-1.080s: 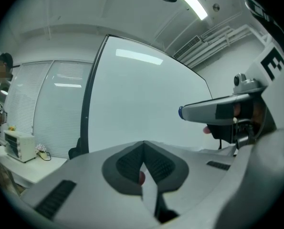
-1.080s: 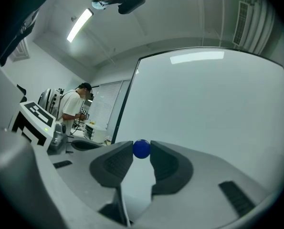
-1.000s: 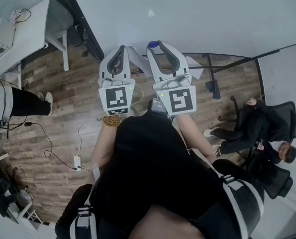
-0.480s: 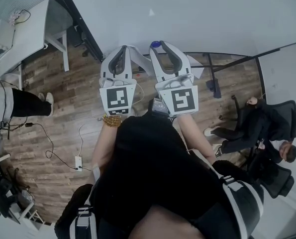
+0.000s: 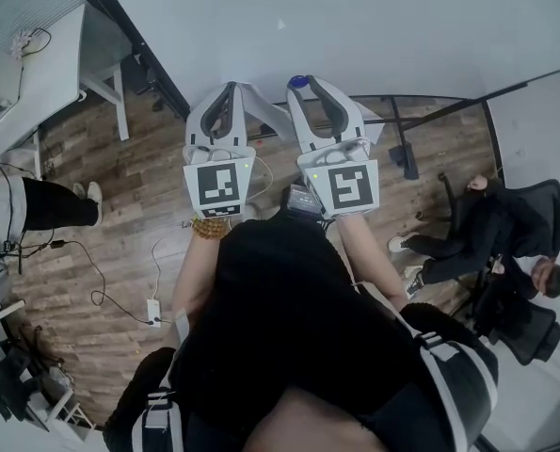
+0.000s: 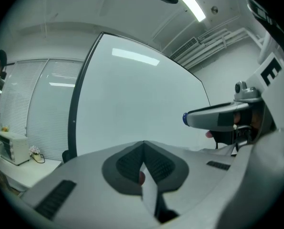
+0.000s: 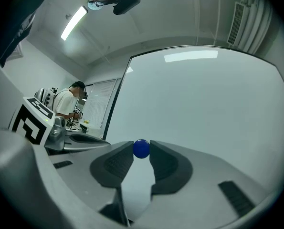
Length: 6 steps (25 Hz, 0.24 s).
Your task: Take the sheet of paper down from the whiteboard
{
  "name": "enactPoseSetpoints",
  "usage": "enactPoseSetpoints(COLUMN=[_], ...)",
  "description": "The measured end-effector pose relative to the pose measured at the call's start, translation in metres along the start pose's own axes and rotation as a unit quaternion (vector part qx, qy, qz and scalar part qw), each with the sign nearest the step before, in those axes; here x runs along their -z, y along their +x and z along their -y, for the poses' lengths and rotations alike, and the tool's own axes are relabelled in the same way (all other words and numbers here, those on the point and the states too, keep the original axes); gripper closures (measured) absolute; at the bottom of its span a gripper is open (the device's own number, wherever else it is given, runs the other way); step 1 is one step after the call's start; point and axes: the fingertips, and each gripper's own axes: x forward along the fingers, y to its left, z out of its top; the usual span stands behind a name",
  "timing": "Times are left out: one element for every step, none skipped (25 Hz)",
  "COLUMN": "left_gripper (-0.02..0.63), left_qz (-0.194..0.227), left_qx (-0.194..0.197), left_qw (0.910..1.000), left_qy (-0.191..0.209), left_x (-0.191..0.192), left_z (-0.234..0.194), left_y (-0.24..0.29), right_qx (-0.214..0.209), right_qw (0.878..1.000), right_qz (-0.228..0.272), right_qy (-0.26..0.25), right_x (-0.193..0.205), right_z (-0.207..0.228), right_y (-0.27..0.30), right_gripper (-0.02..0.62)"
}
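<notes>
Both grippers point level at the whiteboard (image 5: pixel 355 26). My left gripper (image 5: pixel 228 88) is shut on the white sheet of paper (image 5: pixel 262 111). In the left gripper view a strip of the sheet (image 6: pixel 149 191) runs out from between the closed jaws of that gripper (image 6: pixel 143 145). My right gripper (image 5: pixel 300 83) is shut on a small blue magnet (image 5: pixel 297 81). The right gripper view shows the magnet (image 7: pixel 141 148) pinched at the tips of that gripper (image 7: pixel 142 150), with the paper (image 7: pixel 137 190) hanging below. The sheet's far corner (image 5: pixel 374 136) shows past the right gripper.
The whiteboard's black stand (image 5: pixel 402 149) reaches over the wooden floor. Two people sit in chairs (image 5: pixel 505 252) at the right and one person stands at the left (image 5: pixel 35 201) by a white desk (image 5: pixel 44 64). A power strip and cables (image 5: pixel 152 304) lie on the floor.
My right gripper has drifted a little to the right with the blue magnet in it. The left gripper has stayed shut on the sheet, almost in place.
</notes>
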Motion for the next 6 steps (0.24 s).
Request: enactPoseSetpoints(left_gripper=[0.597,0.597,0.597,0.597,0.597,0.597], left_qz=[0.002,0.004,0.006,0.007,0.008,0.009], left_qx=[0.000,0.001,0.000,0.000,-0.001,-0.002], left_qw=[1.0000,1.0000,1.0000,1.0000,1.0000,1.0000], left_qy=[0.001,0.001,0.002,0.002,0.002,0.002], left_x=[-0.002,-0.004,-0.005,-0.006,-0.007,-0.008], left_z=[0.000,0.000,0.000,0.001,0.001,0.001], left_y=[0.001,0.003,0.005,0.007,0.009,0.012], right_qx=[0.003,0.007,0.010,0.014,0.017,0.021], right_qw=[1.000,1.000,1.000,1.000,1.000,1.000], right_qz=[0.001,0.001,0.000,0.000,0.001,0.002], right_qy=[0.001,0.000,-0.001,-0.001,-0.001,-0.001], right_x=[-0.001,-0.002,-0.001,-0.002,-0.002,-0.003], right_z=[0.004,0.009,0.015,0.021,0.027,0.033], right_y=[-0.001,-0.002,-0.004,-0.005,-0.007,-0.009], right_gripper=[0.491,0.491,0.492,0.492,0.492,0.492])
